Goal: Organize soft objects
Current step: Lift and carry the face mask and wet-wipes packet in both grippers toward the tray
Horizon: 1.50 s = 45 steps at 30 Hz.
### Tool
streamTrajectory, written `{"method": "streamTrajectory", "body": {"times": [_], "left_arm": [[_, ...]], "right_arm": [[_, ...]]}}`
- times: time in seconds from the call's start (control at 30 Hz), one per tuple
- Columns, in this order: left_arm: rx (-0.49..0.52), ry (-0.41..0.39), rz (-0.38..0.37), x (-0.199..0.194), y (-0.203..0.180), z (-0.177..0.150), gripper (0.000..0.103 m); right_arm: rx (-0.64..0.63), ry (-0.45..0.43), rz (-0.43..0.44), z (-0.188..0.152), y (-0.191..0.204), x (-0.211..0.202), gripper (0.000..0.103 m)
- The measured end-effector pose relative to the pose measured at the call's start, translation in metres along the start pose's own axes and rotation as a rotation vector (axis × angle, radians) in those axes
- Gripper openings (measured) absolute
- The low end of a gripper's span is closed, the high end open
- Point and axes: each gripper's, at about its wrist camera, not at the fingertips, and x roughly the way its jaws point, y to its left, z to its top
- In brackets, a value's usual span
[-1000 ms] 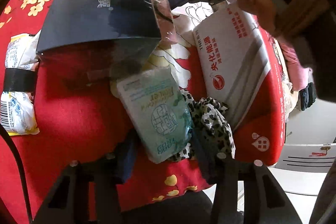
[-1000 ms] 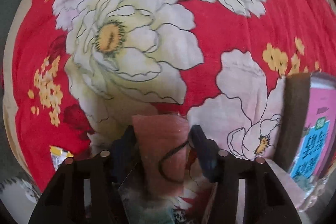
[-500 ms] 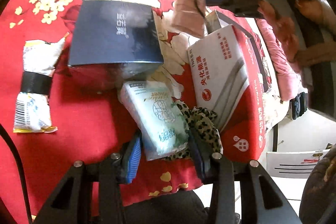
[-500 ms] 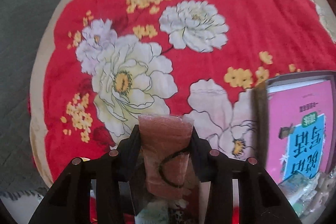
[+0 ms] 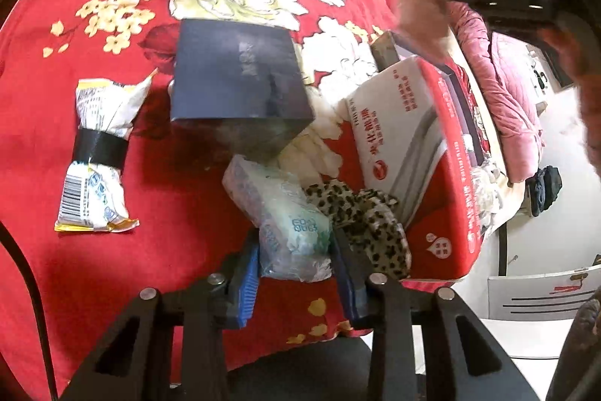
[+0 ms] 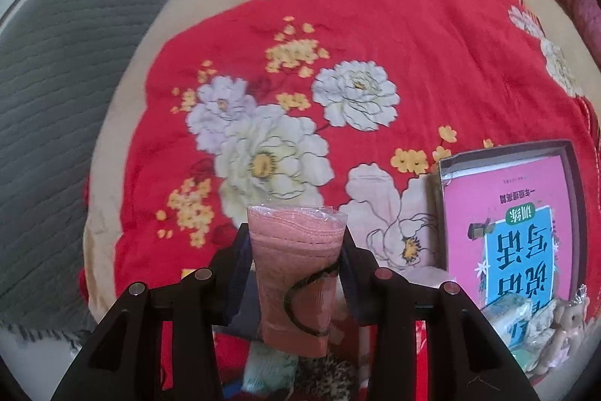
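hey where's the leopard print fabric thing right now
In the left wrist view the leopard print fabric lies on the red floral blanket, low and right of centre, between the tissue pack and the red-and-white box.

A pale green tissue pack (image 5: 296, 224) in clear wrap lies tilted on the red flowered blanket (image 5: 180, 213), touching a crumpled leopard-print scrunchie (image 5: 370, 224) beside it. A pink face mask (image 6: 296, 273) in clear plastic hangs upright above the blanket.

Bright, even daylight, strongest toward 3 o'clock in the left view; fisheye bending and dark corners all round, slight motion blur, soft shadows.
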Motion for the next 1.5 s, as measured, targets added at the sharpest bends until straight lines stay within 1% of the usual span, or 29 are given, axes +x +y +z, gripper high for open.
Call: {"method": "streamTrajectory", "body": {"times": [0.17,0.27,0.43,0.5,0.57,0.7,0.73,0.83,0.93,1.0,1.17,1.27,1.4,1.5], "left_arm": [[-0.008,0.005,-0.011,0.008,0.006,-0.002,0.031],[-0.01,0.016,-0.005,0.014,0.007,0.0,0.03],[-0.065,0.049,-0.024,0.029,0.013,0.005,0.029],[-0.079,0.056,-0.024,0.035,0.015,0.006,0.027],[-0.072,0.045,-0.032,0.035,0.015,0.006,0.024],[-0.055,0.023,-0.021,0.027,0.01,0.005,0.023],[-0.032,0.009,0.006,0.022,0.006,0.005,0.023],[0.004,-0.029,0.016,0.003,-0.004,0.0,0.023],[0.042,-0.057,0.07,-0.018,-0.015,-0.003,0.023],[0.063,-0.08,0.082,-0.031,-0.022,-0.004,0.023],[0.126,-0.148,0.147,-0.064,-0.046,-0.005,0.023],[0.154,-0.187,0.174,-0.08,-0.06,-0.005,0.023],[0.18,-0.211,0.178,-0.095,-0.077,-0.01,0.023],[0.212,-0.232,0.178,-0.106,-0.093,-0.015,0.023]], "right_arm": [[-0.042,-0.032,0.014,-0.018,0.015,-0.017,0.044],[-0.042,-0.051,0.038,-0.03,0.019,-0.027,0.044],[-0.056,-0.088,0.063,-0.05,0.023,-0.045,0.044],[-0.067,-0.106,0.053,-0.058,0.024,-0.054,0.044],[-0.073,-0.122,0.048,-0.063,0.023,-0.062,0.044],[-0.059,-0.165,0.056,-0.075,0.017,-0.08,0.044],[-0.057,-0.173,0.054,-0.078,0.015,-0.083,0.044],[-0.052,-0.191,0.042,-0.087,0.01,-0.092,0.044],[-0.036,-0.204,0.05,-0.095,0.004,-0.098,0.044],[-0.022,-0.218,0.055,-0.101,-0.001,-0.105,0.044],[-0.003,-0.254,0.064,-0.111,-0.01,-0.125,0.044],[-0.004,-0.274,0.049,-0.116,-0.013,-0.137,0.044],[0.009,-0.307,0.065,-0.124,-0.019,-0.158,0.044],[0.011,-0.339,0.058,-0.13,-0.023,-0.173,0.044]]}}
